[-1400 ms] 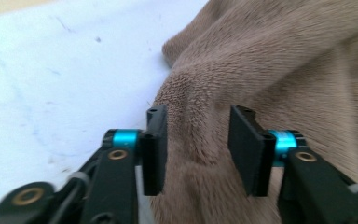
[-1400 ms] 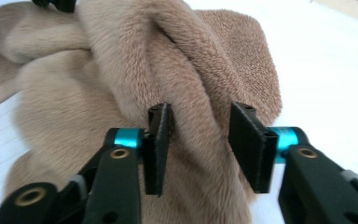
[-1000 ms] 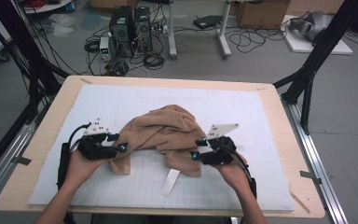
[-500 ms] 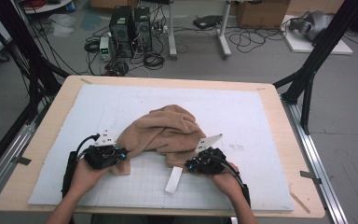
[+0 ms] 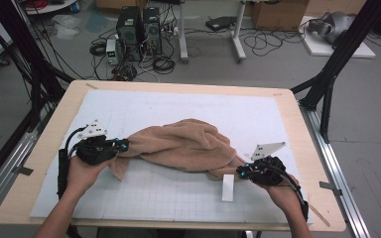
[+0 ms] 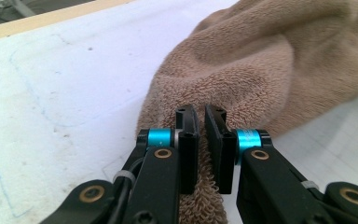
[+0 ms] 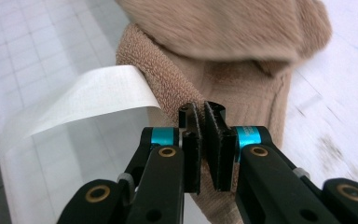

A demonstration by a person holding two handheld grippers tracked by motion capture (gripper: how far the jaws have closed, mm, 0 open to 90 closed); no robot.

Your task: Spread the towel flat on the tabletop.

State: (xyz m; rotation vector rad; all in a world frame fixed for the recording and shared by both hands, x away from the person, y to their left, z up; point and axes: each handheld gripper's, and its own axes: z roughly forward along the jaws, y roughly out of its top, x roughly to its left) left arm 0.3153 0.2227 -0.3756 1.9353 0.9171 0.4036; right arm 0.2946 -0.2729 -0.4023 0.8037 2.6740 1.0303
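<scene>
A tan terry towel lies bunched across the middle of the white grid mat, pulled out long between my two grippers. My left gripper is shut on the towel's left end; its jaws have just been closing, and in the left gripper view the towel's edge is pinched between the left gripper's pads. My right gripper is shut on the right end. In the right gripper view a fold of towel sits in the right gripper. A white label trails from that corner.
The mat covers a wooden table with metal rails along both sides. Black frame posts stand at the far corners. Computer towers and cables lie on the floor beyond the far edge.
Both grippers came down onto the towel's near edge and shut on it. The right hand then moved right and the left slightly left, drawing the towel out wider.
</scene>
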